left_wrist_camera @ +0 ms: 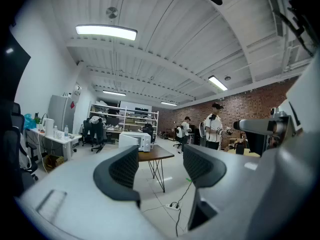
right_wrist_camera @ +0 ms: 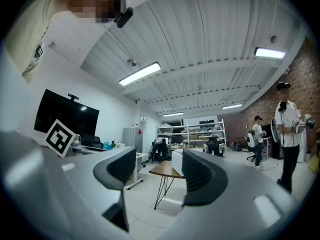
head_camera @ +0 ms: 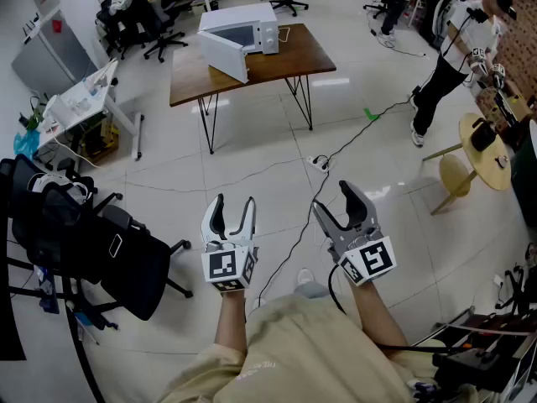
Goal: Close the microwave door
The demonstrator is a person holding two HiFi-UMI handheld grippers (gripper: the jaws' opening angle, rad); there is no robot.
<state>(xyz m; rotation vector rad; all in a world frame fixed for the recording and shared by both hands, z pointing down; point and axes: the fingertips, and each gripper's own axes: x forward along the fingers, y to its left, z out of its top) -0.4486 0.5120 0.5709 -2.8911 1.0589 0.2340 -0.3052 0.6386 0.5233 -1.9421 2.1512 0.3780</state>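
A white microwave (head_camera: 243, 28) stands on a brown wooden table (head_camera: 306, 54) far across the room, its door (head_camera: 223, 56) swung open toward me. The microwave (left_wrist_camera: 135, 140) also shows small in the left gripper view, and the microwave (right_wrist_camera: 177, 161) sits between the jaws in the right gripper view. My left gripper (head_camera: 232, 213) and right gripper (head_camera: 337, 201) are held side by side low in the head view, well short of the table. Both stand open with nothing between their fingers.
A black office chair (head_camera: 101, 250) is close on my left. A black cable (head_camera: 336, 154) runs over the tiled floor to a power strip (head_camera: 319, 163). A round wooden table (head_camera: 487, 149) and a person (head_camera: 457, 49) are at the right. A white desk (head_camera: 84, 99) stands at the left.
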